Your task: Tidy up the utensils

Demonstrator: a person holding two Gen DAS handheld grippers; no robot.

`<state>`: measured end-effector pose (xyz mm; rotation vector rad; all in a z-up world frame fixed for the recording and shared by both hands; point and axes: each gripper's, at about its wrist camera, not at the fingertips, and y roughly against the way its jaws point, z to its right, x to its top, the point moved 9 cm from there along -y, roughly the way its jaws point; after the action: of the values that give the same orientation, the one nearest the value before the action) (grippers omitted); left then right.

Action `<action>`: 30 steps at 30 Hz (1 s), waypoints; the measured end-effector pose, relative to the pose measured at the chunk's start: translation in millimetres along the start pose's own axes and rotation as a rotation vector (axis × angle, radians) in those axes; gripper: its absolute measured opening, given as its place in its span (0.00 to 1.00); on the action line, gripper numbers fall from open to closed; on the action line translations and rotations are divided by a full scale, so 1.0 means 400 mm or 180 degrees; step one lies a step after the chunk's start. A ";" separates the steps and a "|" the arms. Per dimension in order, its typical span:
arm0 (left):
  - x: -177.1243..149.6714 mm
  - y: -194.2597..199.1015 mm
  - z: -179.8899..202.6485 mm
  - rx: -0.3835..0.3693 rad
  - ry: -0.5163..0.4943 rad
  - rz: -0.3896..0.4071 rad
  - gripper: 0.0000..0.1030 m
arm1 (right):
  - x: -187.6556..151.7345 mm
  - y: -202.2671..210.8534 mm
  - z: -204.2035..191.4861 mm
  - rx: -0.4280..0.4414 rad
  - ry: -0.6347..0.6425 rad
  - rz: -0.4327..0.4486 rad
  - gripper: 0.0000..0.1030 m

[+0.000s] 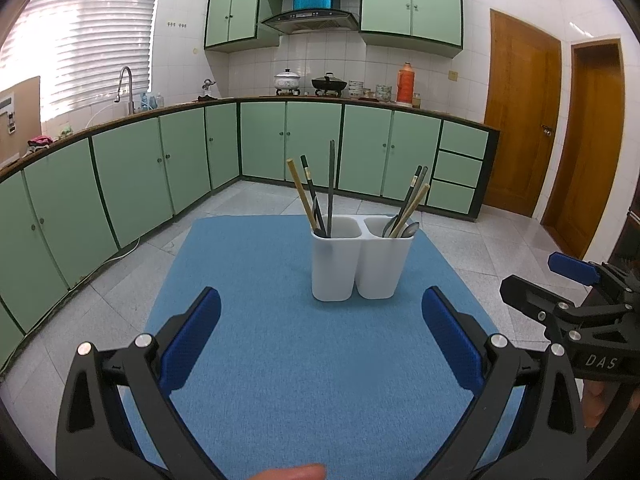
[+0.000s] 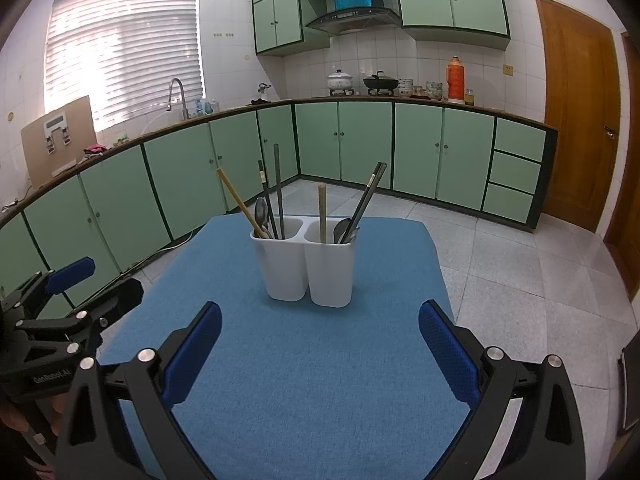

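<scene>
Chopsticks [image 1: 306,192] and spoons [image 2: 262,214] stand half-hidden inside the white holder [image 1: 360,264]; short of it, left gripper [image 1: 320,328] and right gripper [image 2: 320,336] gape wide, empty.

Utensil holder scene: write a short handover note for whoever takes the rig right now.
Left gripper: open, empty, held back from the holder.
Right gripper: open, empty, likewise.
White two-compartment holder stands upright on the blue cloth.
Both compartments hold a mix: wooden chopstick, dark chopsticks and a spoon on the left; wooden chopstick, dark chopsticks and spoons on the right.
Done: no sorting evident.
Left: likely sort by type.
</scene>
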<state>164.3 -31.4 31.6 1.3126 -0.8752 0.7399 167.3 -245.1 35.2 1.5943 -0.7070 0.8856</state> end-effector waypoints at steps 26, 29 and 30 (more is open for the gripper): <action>0.002 -0.004 -0.005 -0.0009 -0.0005 0.0004 0.95 | -0.002 -0.001 -0.002 0.0000 0.0007 0.0003 0.94; 0.002 -0.004 -0.005 -0.0009 -0.0003 0.0004 0.95 | -0.003 -0.001 -0.001 0.0001 0.0009 0.0002 0.94; 0.002 -0.004 -0.005 -0.0011 -0.0003 0.0004 0.95 | -0.002 -0.001 -0.001 0.0001 0.0010 0.0003 0.94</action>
<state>166.3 -29.8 31.6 1.3094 -0.8777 0.7385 167.1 -244.5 34.2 1.5927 -0.7055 0.8886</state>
